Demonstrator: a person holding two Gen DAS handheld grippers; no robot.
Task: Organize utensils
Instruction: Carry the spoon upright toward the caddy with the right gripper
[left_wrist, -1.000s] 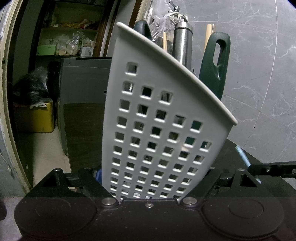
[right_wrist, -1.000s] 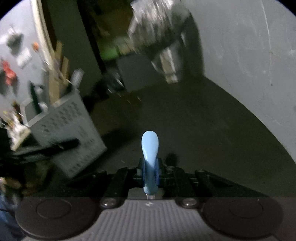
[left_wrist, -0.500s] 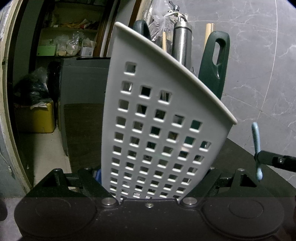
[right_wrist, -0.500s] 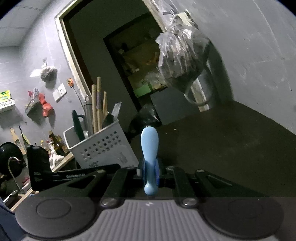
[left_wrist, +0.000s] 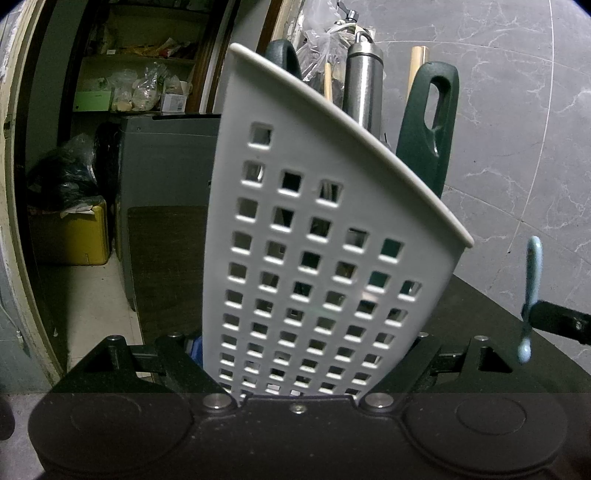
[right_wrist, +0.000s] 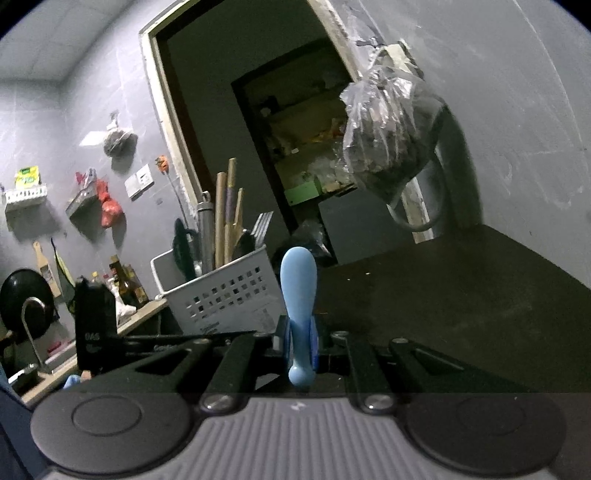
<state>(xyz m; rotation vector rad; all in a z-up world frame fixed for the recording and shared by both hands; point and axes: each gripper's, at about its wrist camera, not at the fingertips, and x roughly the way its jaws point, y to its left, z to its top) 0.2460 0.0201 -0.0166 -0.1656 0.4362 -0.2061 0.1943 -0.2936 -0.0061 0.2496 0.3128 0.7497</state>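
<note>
A white perforated utensil basket (left_wrist: 317, 266) fills the left wrist view, tilted, with my left gripper (left_wrist: 295, 369) shut on its lower part. It holds dark green handles (left_wrist: 424, 129), a steel handle (left_wrist: 364, 92) and wooden sticks. The basket also shows in the right wrist view (right_wrist: 225, 295), left of centre. My right gripper (right_wrist: 299, 343) is shut on a light blue spoon (right_wrist: 298, 295) that stands upright. In the left wrist view the spoon (left_wrist: 530, 295) and right gripper sit at the right, beside the basket and apart from it.
A dark countertop (right_wrist: 443, 295) runs to a grey marble wall (left_wrist: 517, 110). A plastic bag (right_wrist: 388, 140) hangs on the wall by the doorway. A pantry with shelves (left_wrist: 140, 85) lies behind. A pan, bottles and a faucet (right_wrist: 29, 310) stand at far left.
My right gripper with the blue spoon has swung up and level, and come in beside the basket's right side. The left gripper and basket have stayed still.
</note>
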